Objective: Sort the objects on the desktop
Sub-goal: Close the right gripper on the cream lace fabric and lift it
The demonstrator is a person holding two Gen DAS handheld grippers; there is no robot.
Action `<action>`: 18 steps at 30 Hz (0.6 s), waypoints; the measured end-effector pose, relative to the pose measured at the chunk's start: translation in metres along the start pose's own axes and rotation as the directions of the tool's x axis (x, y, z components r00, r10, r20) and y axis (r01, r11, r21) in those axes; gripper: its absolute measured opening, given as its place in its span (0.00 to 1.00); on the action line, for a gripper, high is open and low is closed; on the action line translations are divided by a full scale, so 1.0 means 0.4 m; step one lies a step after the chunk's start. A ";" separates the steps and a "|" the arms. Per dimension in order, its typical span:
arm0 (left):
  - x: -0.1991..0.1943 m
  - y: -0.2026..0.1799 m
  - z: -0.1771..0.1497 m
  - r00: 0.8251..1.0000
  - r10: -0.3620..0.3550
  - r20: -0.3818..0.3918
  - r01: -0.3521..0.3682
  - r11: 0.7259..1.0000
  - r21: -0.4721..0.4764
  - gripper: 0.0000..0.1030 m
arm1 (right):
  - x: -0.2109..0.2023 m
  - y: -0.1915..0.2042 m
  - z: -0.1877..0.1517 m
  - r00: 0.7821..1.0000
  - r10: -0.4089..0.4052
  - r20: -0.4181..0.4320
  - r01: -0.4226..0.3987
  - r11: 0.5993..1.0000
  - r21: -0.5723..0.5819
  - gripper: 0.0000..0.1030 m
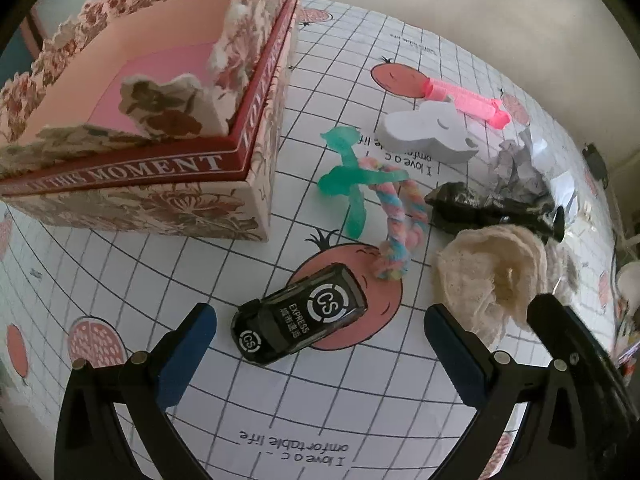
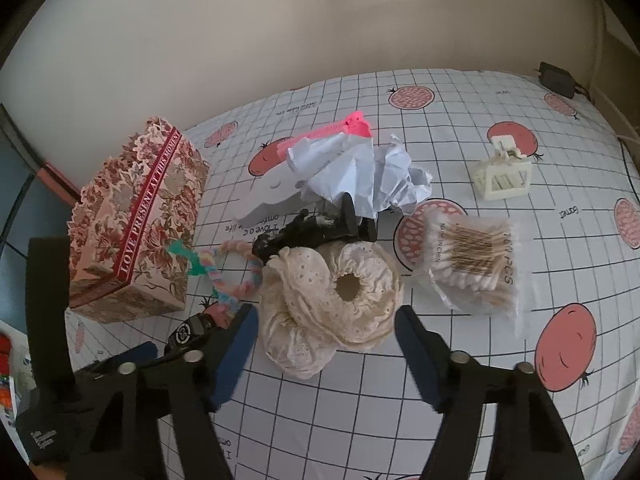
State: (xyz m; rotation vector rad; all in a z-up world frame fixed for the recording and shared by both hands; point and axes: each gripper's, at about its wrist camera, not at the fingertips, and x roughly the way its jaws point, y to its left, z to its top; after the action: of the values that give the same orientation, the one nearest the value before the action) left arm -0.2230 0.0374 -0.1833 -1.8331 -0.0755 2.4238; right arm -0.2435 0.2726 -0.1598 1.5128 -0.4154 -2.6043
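Observation:
A black toy car [image 1: 300, 316] marked "CS EXPRESS" lies on the checked tablecloth between the spread fingers of my left gripper [image 1: 320, 316], which is open and clear of it on both sides. A cream lace scrunchie [image 2: 304, 280] lies to the car's right. My right gripper [image 2: 326, 314] straddles its near part, with a blue pad close on each side and the fabric not squeezed. The floral gift box [image 1: 132, 200] stands open at the left, with torn patterned card scraps inside.
Beyond the car lie a green jelly toy [image 1: 348, 184], a pastel rope [image 1: 396, 216], a white foam cloud [image 1: 424, 128] and a pink comb [image 1: 464, 100]. A black lump [image 2: 312, 228] and crumpled paper [image 2: 360, 176] sit behind the scrunchie. Bagged cotton swabs [image 2: 472, 260] and a cream hair claw [image 2: 504, 176] lie right.

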 end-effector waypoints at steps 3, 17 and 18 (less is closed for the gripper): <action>0.001 -0.004 0.002 1.000 0.028 0.007 -0.028 0.999 0.021 1.00 | -0.002 0.001 0.003 1.000 0.008 0.004 -0.008 1.000 0.002 0.60; 0.001 0.003 0.018 0.999 0.038 0.011 -0.039 0.999 0.027 1.00 | 0.025 -0.010 0.001 1.000 -0.006 -0.015 0.007 1.000 0.031 0.34; 0.001 0.005 0.019 0.999 0.036 0.010 -0.036 0.999 0.023 1.00 | 0.025 -0.008 0.002 1.000 -0.011 -0.013 0.011 1.000 0.025 0.30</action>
State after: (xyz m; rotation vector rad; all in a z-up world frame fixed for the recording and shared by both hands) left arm -0.2305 0.0356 -0.1818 -1.8287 -0.0157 2.4471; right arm -0.2488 0.2738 -0.1687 1.5437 -0.4418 -2.6057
